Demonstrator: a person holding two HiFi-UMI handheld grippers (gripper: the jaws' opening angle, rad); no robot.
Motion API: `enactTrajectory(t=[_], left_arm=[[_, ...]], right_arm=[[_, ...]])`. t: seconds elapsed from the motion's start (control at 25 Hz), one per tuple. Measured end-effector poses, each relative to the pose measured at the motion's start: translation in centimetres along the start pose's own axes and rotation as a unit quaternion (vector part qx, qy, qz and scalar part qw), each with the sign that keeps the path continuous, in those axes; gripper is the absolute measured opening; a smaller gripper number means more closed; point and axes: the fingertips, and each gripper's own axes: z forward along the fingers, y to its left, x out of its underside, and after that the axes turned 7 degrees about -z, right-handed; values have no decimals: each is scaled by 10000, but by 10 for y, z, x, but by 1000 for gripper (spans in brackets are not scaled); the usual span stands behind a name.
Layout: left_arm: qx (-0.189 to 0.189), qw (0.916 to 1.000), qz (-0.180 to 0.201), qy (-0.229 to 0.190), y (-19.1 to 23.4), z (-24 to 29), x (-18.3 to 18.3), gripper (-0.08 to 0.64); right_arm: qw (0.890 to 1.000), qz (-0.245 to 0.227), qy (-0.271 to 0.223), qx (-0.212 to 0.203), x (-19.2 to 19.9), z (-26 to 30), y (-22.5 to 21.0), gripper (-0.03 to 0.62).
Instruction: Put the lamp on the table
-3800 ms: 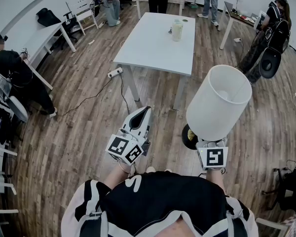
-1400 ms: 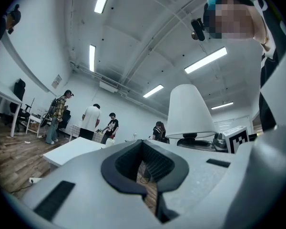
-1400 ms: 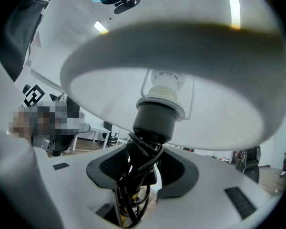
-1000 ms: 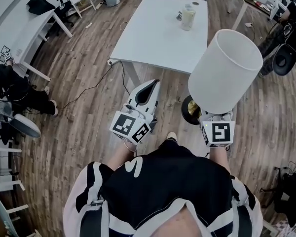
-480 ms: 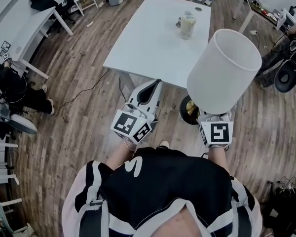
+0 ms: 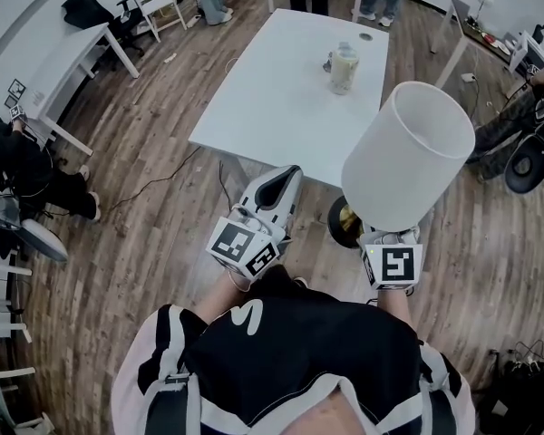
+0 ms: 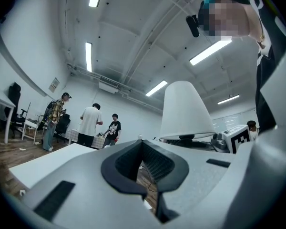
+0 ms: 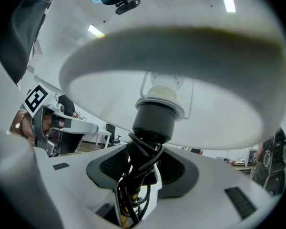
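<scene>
Jaws of the right gripper (image 8: pixel 136 175) clamp the lamp (image 6: pixel 408 157) by its stem.

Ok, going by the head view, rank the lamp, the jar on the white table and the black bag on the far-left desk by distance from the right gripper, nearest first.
1. Lamp: clamped in the right gripper, at the right.
2. Jar: ahead, on the white table.
3. Black bag: far upper left, on the desk.

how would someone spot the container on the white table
Start at the large white table ahead. Near its far end stands a pale lidded container, far taller than the small dark item beside it and the flat disc beyond.
</scene>
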Motion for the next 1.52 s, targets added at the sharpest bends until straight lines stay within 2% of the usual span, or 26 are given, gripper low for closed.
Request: enactTrajectory(t=[0.4, 0.72, 1.16, 1.52], left_arm=[[-181, 9998, -79, -14, 20, -6, 1, 2], [-13, 9999, -123, -42, 46, 21, 2, 2], [204, 9997, -36, 94, 132, 89, -6, 2], [382, 9992, -69, 119, 198, 146, -31, 2]], right_arm=[[10000, 29, 19, -69, 3, 12, 8, 190], [10000, 9, -31, -87, 6, 43, 8, 192], [10000, -5, -93, 25, 22, 145, -11, 190], [9997, -32, -41, 249, 21, 228, -34, 192]])
